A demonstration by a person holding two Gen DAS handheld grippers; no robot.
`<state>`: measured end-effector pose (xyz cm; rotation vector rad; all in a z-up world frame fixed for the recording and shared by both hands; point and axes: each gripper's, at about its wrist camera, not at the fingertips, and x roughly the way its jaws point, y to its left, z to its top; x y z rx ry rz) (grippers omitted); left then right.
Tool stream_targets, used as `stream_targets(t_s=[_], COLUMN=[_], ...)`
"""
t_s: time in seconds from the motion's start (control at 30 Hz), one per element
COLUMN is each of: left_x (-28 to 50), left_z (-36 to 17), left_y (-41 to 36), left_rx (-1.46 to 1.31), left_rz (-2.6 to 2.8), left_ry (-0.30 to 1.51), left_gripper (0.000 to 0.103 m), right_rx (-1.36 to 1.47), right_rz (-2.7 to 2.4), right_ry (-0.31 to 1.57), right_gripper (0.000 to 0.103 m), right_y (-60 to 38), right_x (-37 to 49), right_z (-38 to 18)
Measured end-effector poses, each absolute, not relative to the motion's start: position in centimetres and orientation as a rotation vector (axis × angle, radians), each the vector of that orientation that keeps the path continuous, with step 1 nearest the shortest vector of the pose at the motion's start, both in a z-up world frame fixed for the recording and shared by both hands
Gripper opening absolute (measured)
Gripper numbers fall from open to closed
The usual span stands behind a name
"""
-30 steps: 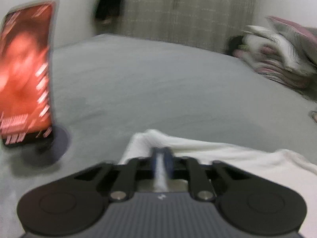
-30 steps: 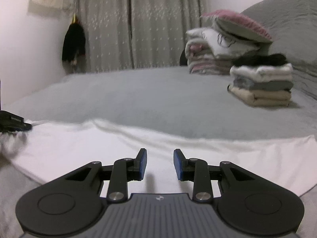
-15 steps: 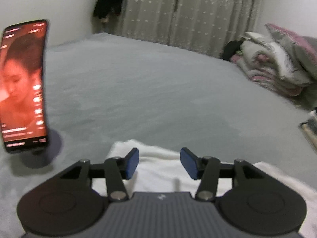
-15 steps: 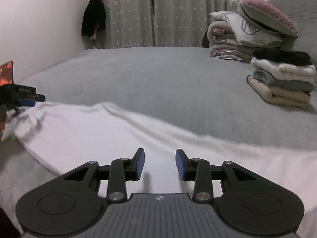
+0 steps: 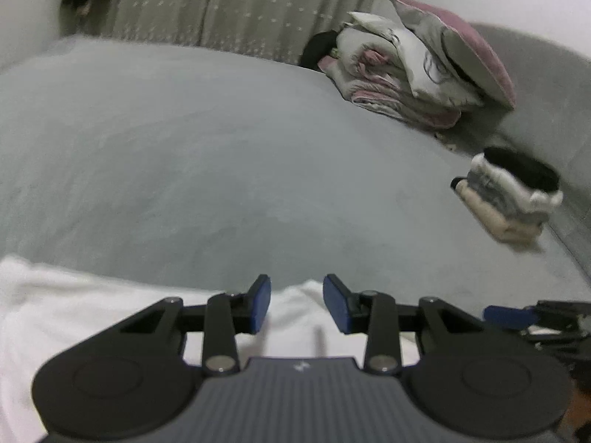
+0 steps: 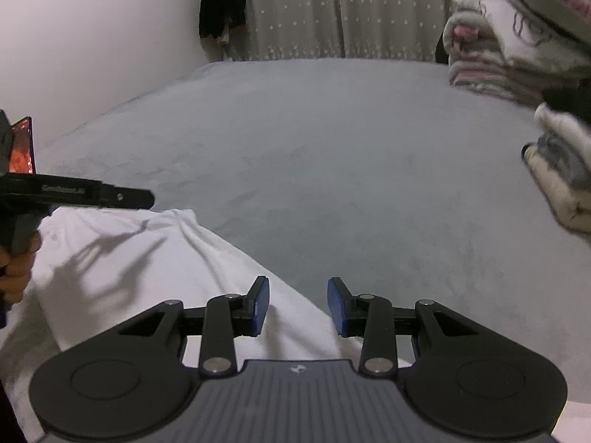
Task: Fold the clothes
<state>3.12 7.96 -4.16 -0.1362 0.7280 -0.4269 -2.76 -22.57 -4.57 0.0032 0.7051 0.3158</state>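
Both of my grippers have swung toward the right of the bed since a second ago: the phone that filled the left of my left view is gone from it, and the small stack of folded clothes (image 5: 509, 199) has come into that view at the far right. My left gripper (image 5: 297, 304) was clamped on the white fabric a second ago; it let go, and its jaws have just been closing partway again. They stand apart now with nothing pinched between the blue pads, the garment's edge lying below them. My right gripper (image 6: 298, 306) also has its jaws apart, empty, above the near right edge of the cloth.

The white garment (image 6: 122, 258) lies spread on the near part of the grey bed (image 6: 332, 155), under both grippers, creased toward its far corner. In my right view the left gripper's black frame reaches in from the left above that cloth, with the hand (image 6: 14, 269) holding its handle, and the red screen of the phone (image 6: 23, 146) shows just behind it. Far right, a heap of bedding and pillows (image 5: 417, 70) sits against the headboard, the folded stack nearer than it. Curtains (image 6: 332, 11) hang at the far end.
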Motion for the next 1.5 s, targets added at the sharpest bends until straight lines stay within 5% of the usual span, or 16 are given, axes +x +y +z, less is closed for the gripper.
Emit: stream_targets(t_s=[1.23, 1.3, 1.37, 1.5], left_x=[8.5, 8.1, 7.7, 6.3], left_z=[-6.5, -6.8, -7.0, -7.2], left_y=[6.1, 5.2, 4.4, 4.3], left_rx=[0.008, 0.04, 0.059, 0.039], left_rz=[-0.626, -0.635, -0.643, -0.602], left_ry=[0.794, 0.777, 0.761, 0.679], left_gripper=[0.032, 0.03, 0.01, 0.009], right_rx=[-0.069, -0.123, -0.171, -0.213], right_rz=[0.418, 0.411, 0.418, 0.398], right_ry=[0.805, 0.8, 0.784, 0.719], right_gripper=[0.027, 0.024, 0.015, 0.007], right_y=[-33.2, -32.6, -32.0, -31.2], right_x=[-4.8, -5.0, -5.5, -6.4], right_z=[-5.0, -5.4, -5.9, -6.1])
